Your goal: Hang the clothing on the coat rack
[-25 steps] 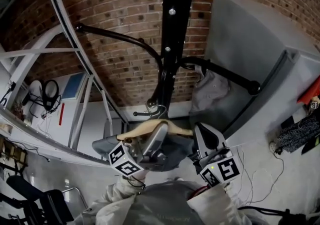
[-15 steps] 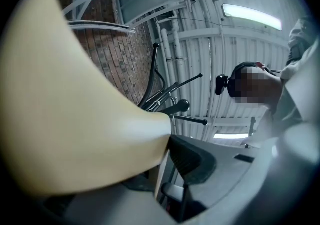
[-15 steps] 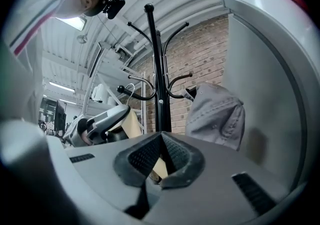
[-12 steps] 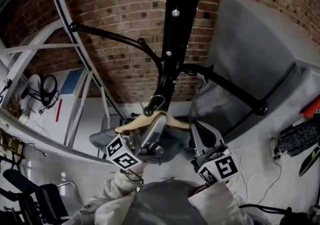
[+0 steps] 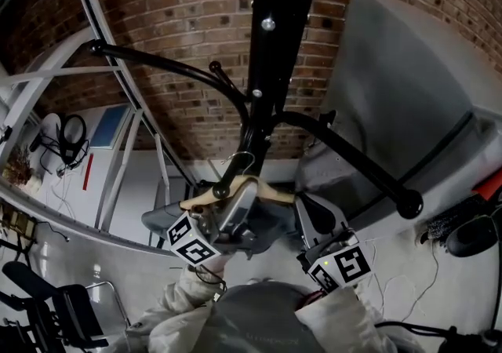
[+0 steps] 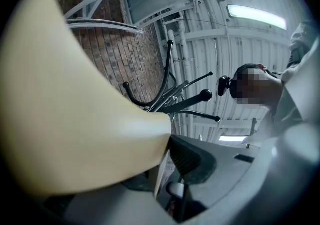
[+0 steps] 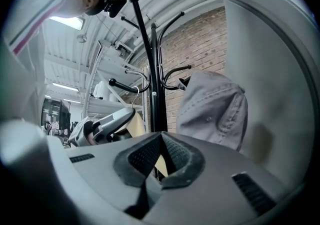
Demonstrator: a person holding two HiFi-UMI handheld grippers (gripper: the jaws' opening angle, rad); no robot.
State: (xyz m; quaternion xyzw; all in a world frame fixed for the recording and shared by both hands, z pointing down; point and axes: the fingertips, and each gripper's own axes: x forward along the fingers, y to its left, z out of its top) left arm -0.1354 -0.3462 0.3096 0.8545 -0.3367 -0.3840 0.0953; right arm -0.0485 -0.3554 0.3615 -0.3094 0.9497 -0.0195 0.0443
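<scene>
The clothing (image 5: 159, 222), a grey garment, hangs from a wooden hanger (image 5: 202, 199) that lies crosswise in my left gripper (image 5: 248, 193). Those jaws are clamped on the wood, which fills the space between them in the left gripper view. The hanger's metal hook (image 5: 239, 163) stands just above and ahead of the left jaws, close beside the black pole of the coat rack (image 5: 271, 69). As I judge it, the hook is over no arm yet.

My right gripper (image 5: 311, 204) sits just beside the left. Its jaws are closed together, and I can see nothing between them.

My main worry is the hook. It is small and right against the pole, so a careless push could knock it on the pole or let it slide past an arm without catching. If I then let go, hanger and garment drop to the floor.

The grip is on smooth wood with the garment's weight below it, so a bump could twist the hanger in the jaws and tip the hook away.

The long rack arm (image 5: 353, 167) with the ball end runs above and to the right of the right jaws, where the hanger's near end or my idle gripper could foul it.

Another grey shirt (image 7: 212, 109) hangs beyond the right jaws and could snag.
</scene>
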